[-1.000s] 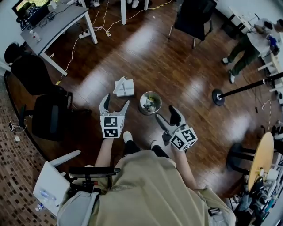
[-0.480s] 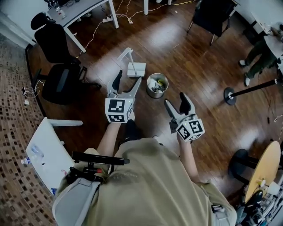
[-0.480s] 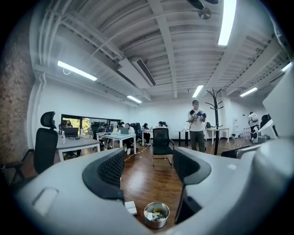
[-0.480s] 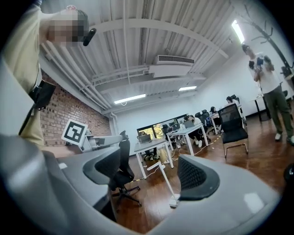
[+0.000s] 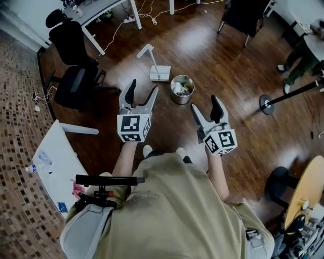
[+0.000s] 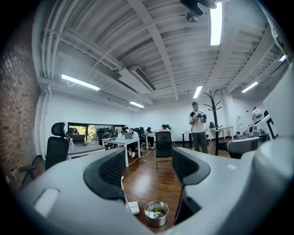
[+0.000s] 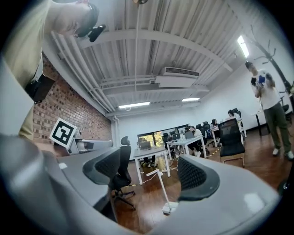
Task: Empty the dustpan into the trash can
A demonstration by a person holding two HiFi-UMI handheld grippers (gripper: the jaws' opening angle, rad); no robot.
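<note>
Taking the head view as a clock face with the person (image 5: 172, 212) at its centre, a white table (image 5: 55, 177) lies close by at 9 o'clock and a round wooden table (image 5: 304, 189) at 3 o'clock. Both arms reach forward. The left gripper (image 5: 143, 92) is held at 11 o'clock; its jaws stand spread, have just been closing a little, and its own view shows only floor and room between the pads. The right gripper (image 5: 204, 105) is at 1 o'clock, its jaws also apart with nothing between them, so neither tool holds anything. Beyond the fingertips, at 12 o'clock, the small metal trash can (image 5: 180, 100) stands upright on the dark wooden floor (image 5: 223, 66) with some litter inside. The white dustpan (image 5: 159, 72) rests on the floor just beside the can, at the can's 10 o'clock, with its long handle (image 5: 146, 50) slanting up and away toward 11; whether can and pan touch cannot be told, nor whether the pan holds anything. Farther out at 10 o'clock are two black office chairs (image 5: 76, 86). A pole stand with a round base (image 5: 267, 103) sits at 2 o'clock. Farthest off are a grey desk (image 5: 101, 7) at 11 and another black chair (image 5: 243, 15) at 1.
</note>
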